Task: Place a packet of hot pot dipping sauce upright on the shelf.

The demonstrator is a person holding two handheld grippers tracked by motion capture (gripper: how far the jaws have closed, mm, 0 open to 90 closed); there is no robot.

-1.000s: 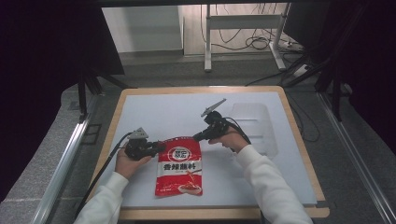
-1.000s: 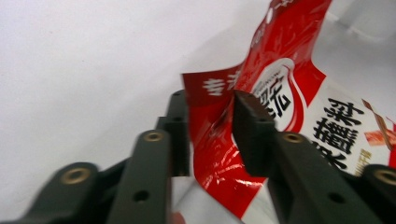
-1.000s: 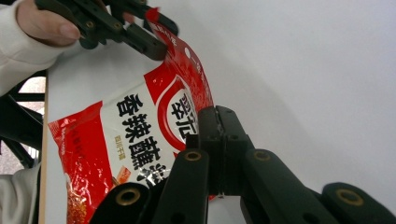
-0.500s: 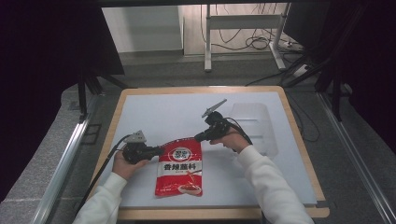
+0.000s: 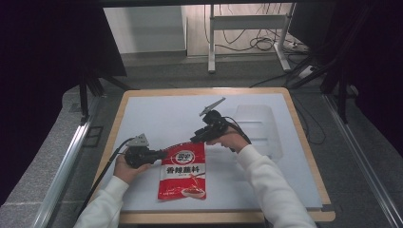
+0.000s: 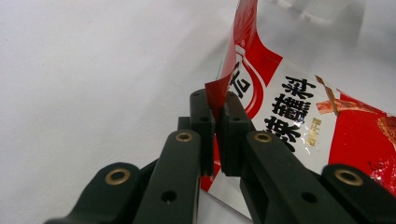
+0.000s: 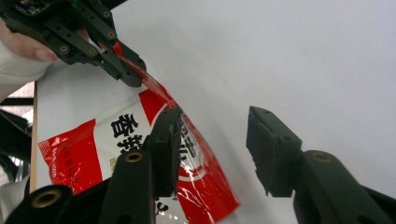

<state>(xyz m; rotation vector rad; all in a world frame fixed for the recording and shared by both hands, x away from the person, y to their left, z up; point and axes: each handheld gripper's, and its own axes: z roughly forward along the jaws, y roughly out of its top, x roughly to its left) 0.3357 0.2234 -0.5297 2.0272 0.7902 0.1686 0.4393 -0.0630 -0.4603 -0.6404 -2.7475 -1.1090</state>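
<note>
The left claw (image 6: pixel 215 121) pinches the upper corner of the red sauce packet (image 5: pixel 183 175), which lies on the white table (image 5: pixel 157 118) between both hands. Its pads hide the pinched edge. The right claw (image 7: pixel 212 149) has just been opening; its jaws straddle the packet's opposite top corner, pads apart.

Both forearms in white sleeves reach in from the near edge of the surface (image 5: pixel 142 114). The left tongs (image 5: pixel 159 154), gripped in the left hand (image 5: pixel 124 167), lie low and level, jaws clamped tight on the upper left corner of the red pouch (image 5: pixel 183 176). The right tongs (image 5: pixel 196 139), held in the right hand (image 5: pixel 232 140), angle down at the pouch's upper right corner, jaws having just been opening, nothing pinched between them.
</note>
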